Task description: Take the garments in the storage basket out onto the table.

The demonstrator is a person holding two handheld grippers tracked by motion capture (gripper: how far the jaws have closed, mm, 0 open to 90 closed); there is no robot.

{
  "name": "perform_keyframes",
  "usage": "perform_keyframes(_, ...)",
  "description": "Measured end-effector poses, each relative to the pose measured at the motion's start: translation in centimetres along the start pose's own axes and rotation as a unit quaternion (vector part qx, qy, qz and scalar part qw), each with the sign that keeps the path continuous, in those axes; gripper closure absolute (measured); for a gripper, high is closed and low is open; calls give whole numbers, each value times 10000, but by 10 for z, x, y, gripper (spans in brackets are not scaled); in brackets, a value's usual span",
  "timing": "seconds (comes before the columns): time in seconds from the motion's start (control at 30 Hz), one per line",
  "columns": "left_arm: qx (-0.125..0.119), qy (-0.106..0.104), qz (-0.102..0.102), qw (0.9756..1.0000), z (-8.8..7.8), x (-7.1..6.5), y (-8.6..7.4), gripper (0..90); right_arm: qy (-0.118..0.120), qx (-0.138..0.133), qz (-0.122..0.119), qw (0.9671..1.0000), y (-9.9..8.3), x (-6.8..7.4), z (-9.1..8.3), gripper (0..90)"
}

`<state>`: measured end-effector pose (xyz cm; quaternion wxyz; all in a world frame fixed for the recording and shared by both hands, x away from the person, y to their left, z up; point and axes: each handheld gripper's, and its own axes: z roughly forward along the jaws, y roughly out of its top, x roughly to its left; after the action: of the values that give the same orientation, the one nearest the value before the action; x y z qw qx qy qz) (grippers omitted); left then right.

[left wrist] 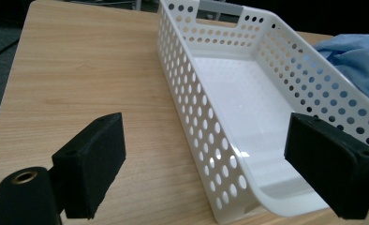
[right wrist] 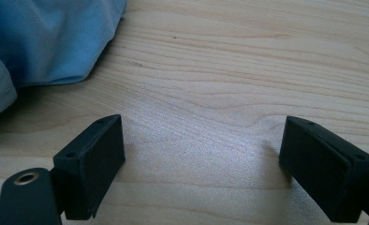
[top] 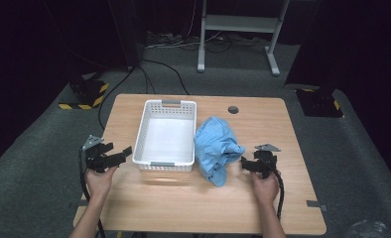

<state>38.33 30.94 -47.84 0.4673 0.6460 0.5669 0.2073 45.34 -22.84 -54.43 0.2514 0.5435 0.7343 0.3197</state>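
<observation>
From above, I see my left gripper (top: 115, 157) just beside the near left corner of the white basket (top: 149, 111), its jaws spread wide with nothing between them. My right gripper (top: 246, 163) sits on the other side, just beside the near right edge of the blue cloth (top: 216, 146), and it too stands apart from the fabric. The cloth lies crumpled on the wooden table (top: 263, 208), touching the basket's right wall. The basket stands upright on the table, with a grey handle at each short end.

Along my left gripper (left wrist: 206, 164), the two black jaws are wide apart and hold nothing. The basket (left wrist: 192, 117) lies ahead of them, its near corner reaching in between the pads without touching either; the bare table (left wrist: 79, 79) is at the left. A bit of the blue cloth (left wrist: 356, 58) shows beyond the basket's far wall.

Along my right gripper (right wrist: 203, 159), the jaws are again wide and empty, with only bare table (right wrist: 229, 84) between them. The cloth (right wrist: 51, 37) lies up at the left, near the left pad but clear of it.
</observation>
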Motion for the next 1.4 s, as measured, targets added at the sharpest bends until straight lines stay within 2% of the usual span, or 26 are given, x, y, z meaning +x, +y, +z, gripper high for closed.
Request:
perform_keyframes(0.17, 48, 93, -31, 9999, 4, 4, -5, 132, -1, 1, 1, 10000, 0, 0, 0, 140)
perform_keyframes(0.3, 163, 272, -21, 9995, 9, 10, -11, 133, -1, 0, 1, 10000, 0, 0, 0, 140)
perform_keyframes(0.4, 246, 377, -127, 9989, 14, 17, -16, 133, -1, 0, 1, 10000, 0, 0, 0, 140)
perform_keyframes(0.67, 442, 494, -120, 9977, 23, 21, -22, 133, -1, 1, 0, 10000, 0, 0, 0, 140)
perform_keyframes(0.77, 542, 577, -65, 9968, 27, 21, -25, 131, -2, 0, 0, 10000, 0, 0, 0, 140)
perform_keyframes(1.13, 731, 821, -129, 9939, 41, 27, -35, 129, -3, 1, 2, 10000, 0, 0, 0, 140)
perform_keyframes(1.27, 835, 898, -174, 9923, 51, 29, -38, 128, -3, 0, 2, 10000, 0, 0, 0, 140)
perform_keyframes(1.33, 919, 973, -89, 9910, 55, 29, -39, 125, -3, 0, 1, 10000, 0, 0, 0, 140)
perform_keyframes(1.4, 887, 1133, 149, 9895, 59, 26, -42, 124, -4, 0, 2, 10000, 0, 0, 0, 140)
